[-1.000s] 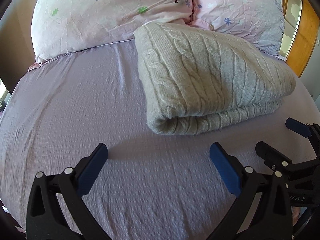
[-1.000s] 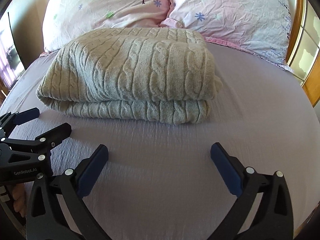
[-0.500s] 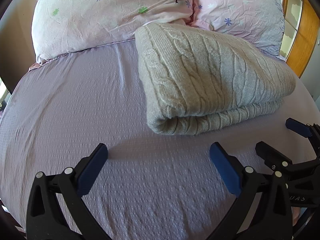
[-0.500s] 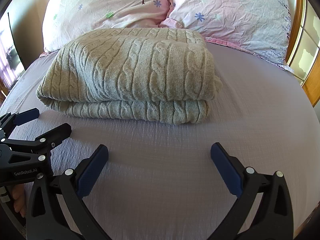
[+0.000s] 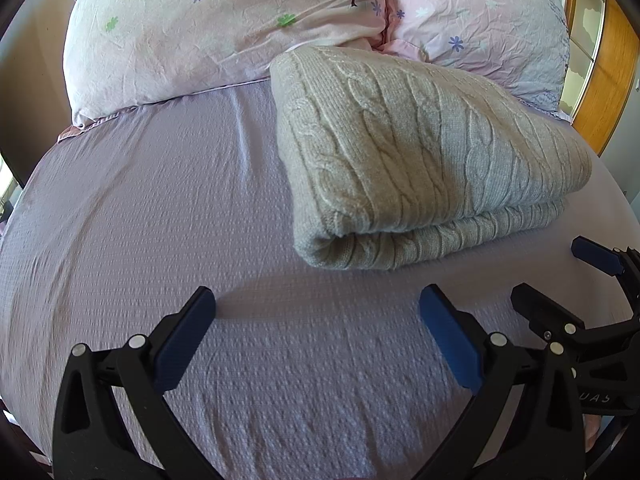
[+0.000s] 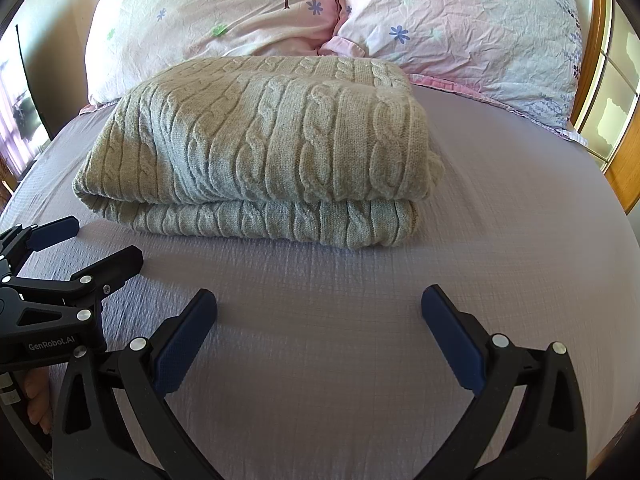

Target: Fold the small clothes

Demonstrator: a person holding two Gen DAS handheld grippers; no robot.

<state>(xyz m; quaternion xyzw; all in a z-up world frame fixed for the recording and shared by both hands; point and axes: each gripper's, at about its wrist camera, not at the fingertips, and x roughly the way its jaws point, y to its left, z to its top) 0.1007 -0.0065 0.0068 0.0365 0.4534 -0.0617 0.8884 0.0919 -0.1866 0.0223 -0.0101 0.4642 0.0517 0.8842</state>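
Folded cable-knit sweater (image 6: 260,148) lying on the lilac bed sheet (image 6: 500,240), doubled over with its open edges facing the cameras, rounded fold on its left side, far edge close against the two floral pillows (image 6: 216,20). Left claw (image 5: 316,334) spread wide, empty, hovering low over the sheet short of the sweater's near left corner. Right claw (image 6: 318,334) likewise spread and pinching nothing, near the front edge, well clear of the knit; seen also from the left camera (image 5: 560,280) at the right border, and the left claw seen from the right camera (image 6: 100,246) at the left border. Judging from the tidy two-layer stack, fold probably finished or one more halving left. If halving again: best to pinch both layers together at the near corners, one claw per corner, biting deep enough that the bulky knit does not slip out. Lift just enough to clear the sheet, carry across evenly with both claws level, lay down edge to edge, then let go. Soft, thick, stretchy wool: likely to sag and drag the lower layer, so slow and symmetrical. Risk of snagging the sheet along with the bottom layer.
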